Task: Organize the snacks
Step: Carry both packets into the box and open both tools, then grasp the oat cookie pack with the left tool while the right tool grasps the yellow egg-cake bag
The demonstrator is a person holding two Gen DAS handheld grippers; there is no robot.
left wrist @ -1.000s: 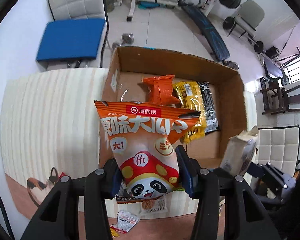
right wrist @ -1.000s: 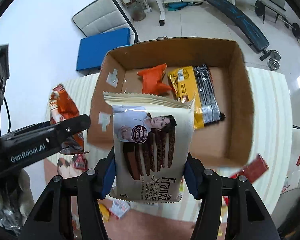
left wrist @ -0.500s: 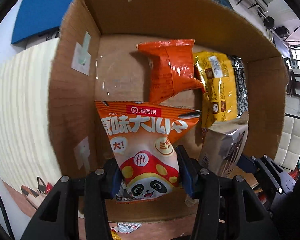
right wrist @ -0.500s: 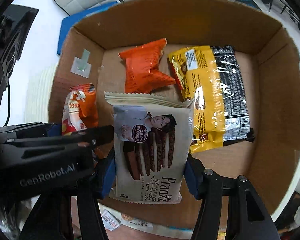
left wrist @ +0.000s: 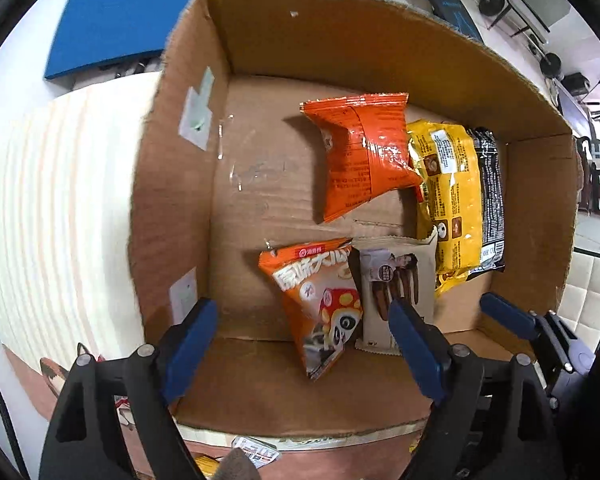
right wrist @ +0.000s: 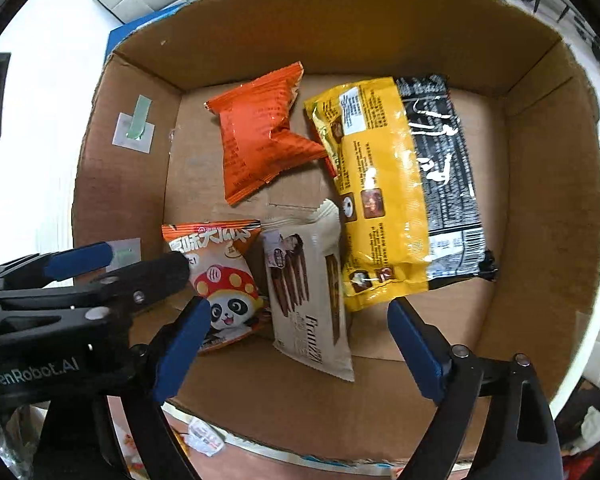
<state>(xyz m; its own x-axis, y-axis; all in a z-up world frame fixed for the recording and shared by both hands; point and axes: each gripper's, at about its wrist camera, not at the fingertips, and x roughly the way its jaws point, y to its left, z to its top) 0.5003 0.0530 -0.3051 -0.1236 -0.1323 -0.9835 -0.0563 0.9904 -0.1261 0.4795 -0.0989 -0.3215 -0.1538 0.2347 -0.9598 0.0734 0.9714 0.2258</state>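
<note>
An open cardboard box (left wrist: 172, 184) (right wrist: 120, 184) holds several snack packs. An orange panda-print bag (left wrist: 320, 304) (right wrist: 220, 280) and a beige chocolate biscuit pack (left wrist: 396, 288) (right wrist: 312, 292) lie side by side against the box's near wall. A plain orange pack (left wrist: 360, 152) (right wrist: 260, 132) and a yellow-and-black pack (left wrist: 452, 200) (right wrist: 400, 184) lie farther in. My left gripper (left wrist: 304, 348) is open and empty above the near wall. My right gripper (right wrist: 296, 352) is open and empty just right of it. The left gripper also shows in the right wrist view (right wrist: 116, 264).
The box stands on a pale striped table (left wrist: 60, 200). Small wrappers (left wrist: 256, 452) (right wrist: 204, 436) lie on the table in front of the box. A blue cushioned chair (left wrist: 120, 20) stands beyond the table.
Both grippers have opened and let go of their packs. The panda bag and the biscuit pack have dropped into the box by its near wall.
</note>
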